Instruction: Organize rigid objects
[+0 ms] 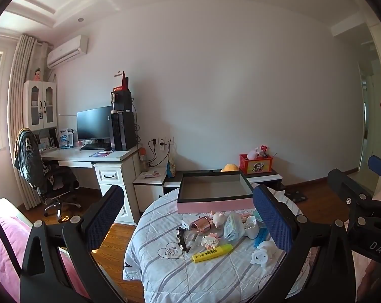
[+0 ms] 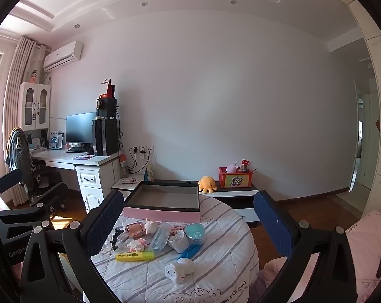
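Observation:
A pink open box (image 1: 213, 205) (image 2: 162, 214) with a grey inside stands empty at the far side of a round quilt-covered table (image 1: 160, 272) (image 2: 223, 272). In front of it lie a yellow highlighter (image 1: 212, 252) (image 2: 135, 255), a white pig figure (image 1: 262, 253) (image 2: 180, 270), a rose-gold cylinder (image 1: 203, 224) (image 2: 134, 228), a white cup (image 1: 251, 227) (image 2: 179, 241), a teal round case (image 2: 195, 233) and several smaller items. My left gripper (image 1: 190, 224) and right gripper (image 2: 190, 227) are both open and empty, held above the table's near side.
A white desk (image 1: 89, 155) with monitor and computer tower stands at left, with an office chair (image 1: 49, 176). A low cabinet behind the table holds a red box (image 1: 256, 164) (image 2: 234, 180) and an orange plush (image 2: 207, 184). Pink bedding (image 2: 367, 240) lies at right.

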Available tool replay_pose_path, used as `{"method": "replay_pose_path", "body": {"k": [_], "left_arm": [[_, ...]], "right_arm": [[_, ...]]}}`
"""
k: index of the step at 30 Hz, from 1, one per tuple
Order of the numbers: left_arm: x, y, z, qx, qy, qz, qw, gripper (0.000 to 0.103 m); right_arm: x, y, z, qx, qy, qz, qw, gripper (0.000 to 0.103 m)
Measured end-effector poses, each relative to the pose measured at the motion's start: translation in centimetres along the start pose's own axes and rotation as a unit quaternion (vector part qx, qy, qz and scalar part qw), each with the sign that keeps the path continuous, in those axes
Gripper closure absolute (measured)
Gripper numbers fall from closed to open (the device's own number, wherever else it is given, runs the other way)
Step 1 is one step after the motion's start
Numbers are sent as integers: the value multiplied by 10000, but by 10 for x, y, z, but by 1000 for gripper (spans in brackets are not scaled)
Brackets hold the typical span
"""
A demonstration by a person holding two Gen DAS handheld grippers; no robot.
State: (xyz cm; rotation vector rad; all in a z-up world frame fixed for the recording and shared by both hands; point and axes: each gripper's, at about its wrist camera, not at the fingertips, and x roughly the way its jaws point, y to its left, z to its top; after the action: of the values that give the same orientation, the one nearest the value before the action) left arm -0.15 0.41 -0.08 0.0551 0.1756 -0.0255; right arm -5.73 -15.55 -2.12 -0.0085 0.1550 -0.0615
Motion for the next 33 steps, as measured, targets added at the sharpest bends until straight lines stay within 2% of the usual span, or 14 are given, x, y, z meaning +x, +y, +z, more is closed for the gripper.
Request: {"method": "replay_pose_path", "body": {"k": [33], "left_arm": [[0, -2, 2, -15, -18, -81, 10000, 0]], "right_arm": [[-1, -4, -1, 28, -70, -156, 9999, 0]]}}
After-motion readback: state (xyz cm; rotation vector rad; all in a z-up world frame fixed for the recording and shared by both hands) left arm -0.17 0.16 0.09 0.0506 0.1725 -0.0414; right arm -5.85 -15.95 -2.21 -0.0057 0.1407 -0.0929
